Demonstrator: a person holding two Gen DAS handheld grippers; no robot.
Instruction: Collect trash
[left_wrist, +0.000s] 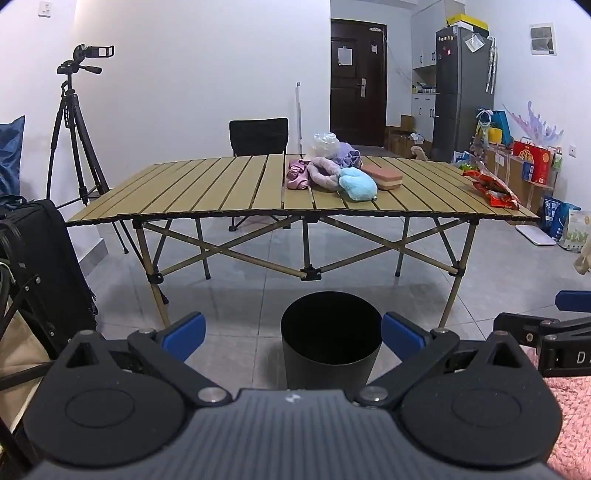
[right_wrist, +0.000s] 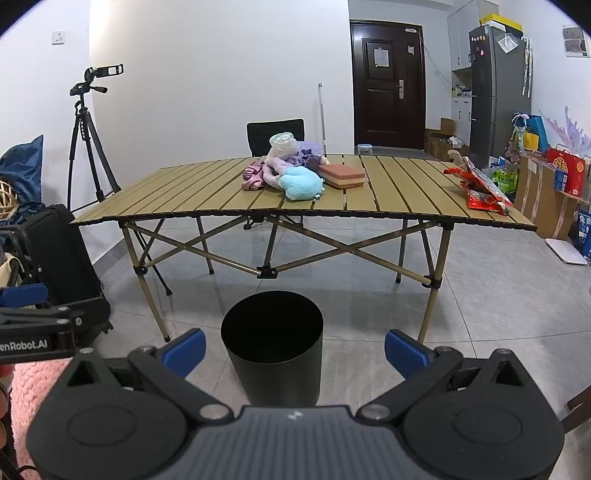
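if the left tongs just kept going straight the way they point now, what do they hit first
Most likely the black bin on the floor, which sits between the open left tongs; depth is hard to judge.

Slatted folding bench (left_wrist: 221, 184) in front of me, tan top on crossed legs. Near the middle sits a heap of soft stuff — a pink bundle (left_wrist: 296, 177), a light blue plush (left_wrist: 357, 183), something purple (left_wrist: 347, 155) behind — with a pink block (left_wrist: 382, 176) just beside it. A red snack bag (left_wrist: 491, 188) lies at the right end, well apart. On the grey tile floor (left_wrist: 240, 339) — a black bin (left_wrist: 330, 338).
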